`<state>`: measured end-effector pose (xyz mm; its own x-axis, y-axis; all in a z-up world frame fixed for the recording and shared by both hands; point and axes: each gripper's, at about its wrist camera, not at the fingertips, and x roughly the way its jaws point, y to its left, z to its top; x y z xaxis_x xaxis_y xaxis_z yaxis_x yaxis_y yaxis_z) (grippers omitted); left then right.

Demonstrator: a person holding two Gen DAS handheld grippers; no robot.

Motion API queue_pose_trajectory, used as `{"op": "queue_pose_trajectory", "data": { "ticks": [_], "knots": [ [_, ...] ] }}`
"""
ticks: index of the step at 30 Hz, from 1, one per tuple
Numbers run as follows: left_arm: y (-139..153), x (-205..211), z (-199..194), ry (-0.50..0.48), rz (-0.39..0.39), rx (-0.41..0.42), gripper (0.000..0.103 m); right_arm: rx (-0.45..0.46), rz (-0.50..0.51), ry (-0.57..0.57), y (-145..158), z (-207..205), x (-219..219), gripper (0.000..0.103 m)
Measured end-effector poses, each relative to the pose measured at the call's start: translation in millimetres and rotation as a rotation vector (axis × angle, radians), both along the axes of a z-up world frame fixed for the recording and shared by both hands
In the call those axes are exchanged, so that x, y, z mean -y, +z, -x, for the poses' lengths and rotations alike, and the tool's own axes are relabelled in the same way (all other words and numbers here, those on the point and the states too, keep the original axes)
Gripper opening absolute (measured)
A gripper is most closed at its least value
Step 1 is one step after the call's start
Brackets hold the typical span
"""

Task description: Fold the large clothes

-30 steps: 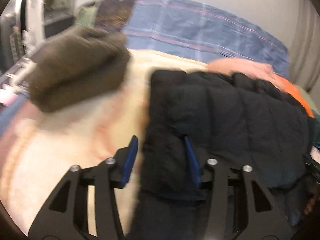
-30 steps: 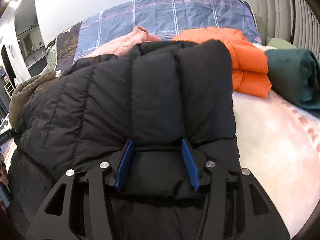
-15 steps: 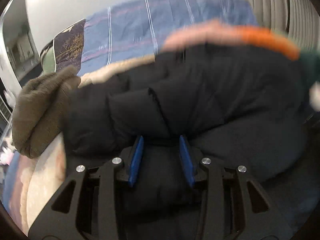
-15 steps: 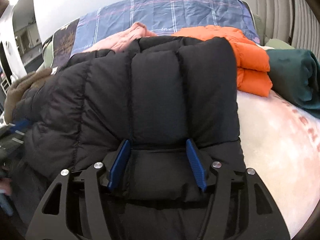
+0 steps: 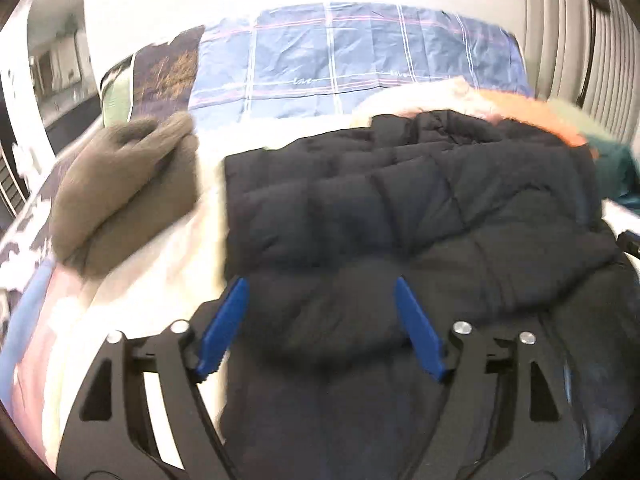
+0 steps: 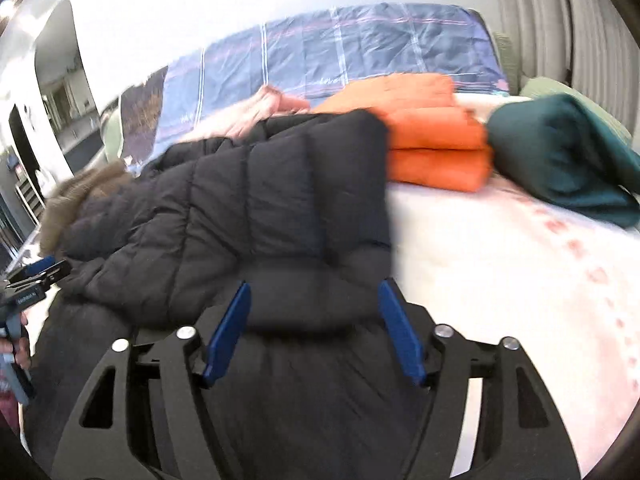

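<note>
Folded over once, black puffer jacket on the pale bedspread, more folds probably left. Opening wide, left gripper and right gripper, jacket bulge between the jaws, unpinched. Beyond the jacket: 1 orange stack, plaid pillow.

The jacket lies on the bed, folded over itself. Seen from the right wrist, a folded stack sits just right of the jacket and behind it, a bundle further right. A knit lies left of the jacket. A quilt stands behind it.
</note>
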<state>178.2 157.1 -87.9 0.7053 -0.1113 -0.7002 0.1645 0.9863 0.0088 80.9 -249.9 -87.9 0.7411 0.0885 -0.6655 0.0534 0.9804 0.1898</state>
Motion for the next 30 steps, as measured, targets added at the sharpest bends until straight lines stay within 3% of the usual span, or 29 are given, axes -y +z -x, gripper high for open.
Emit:
{"op": "queue_pose_trajectory", "data": {
  "ticks": [3, 7, 9, 14, 18, 20, 24, 30],
  "knots": [
    [-13.3, -42.5, 31.2, -0.023, 0.105, -0.122, 0.079, -0.059, -0.086, -0.028, -7.2, 43.2, 36.2, 0.069],
    [-47.4, -65.0, 71.5, -0.049, 0.088, -0.252, 0.079, -0.148, -0.228, -0.029, -33.6, 90.5, 60.3, 0.069],
    [-50.3, -70.9, 83.5, -0.061, 0.115, -0.249, 0.079, -0.161, -0.253, -0.051, -42.3, 107.0, 66.9, 0.062],
    [-47.6, -69.9, 104.9, -0.104, 0.118, -0.246, 0.078, -0.14, -0.343, -0.042, -41.0, 136.1, 67.7, 0.061],
    [-47.9, -69.6, 127.0, -0.153, 0.127, -0.244, 0.078, -0.152, -0.337, 0.02, -40.2, 158.9, 55.6, 0.06],
    [-51.5, -75.0, 143.3, -0.17, 0.156, -0.241, 0.078, -0.157, -0.359, 0.046, -42.8, 167.8, 51.7, 0.058],
    [-53.8, -84.6, 170.8, -0.185, 0.238, -0.231, 0.077, -0.152, -0.44, 0.07, -44.3, 191.6, 54.6, 0.043],
    [-52.8, -86.3, 220.4, -0.221, 0.317, -0.22, 0.072, -0.141, -0.483, 0.13, -43.2, 213.1, 44.7, 0.042]
  ]
}}
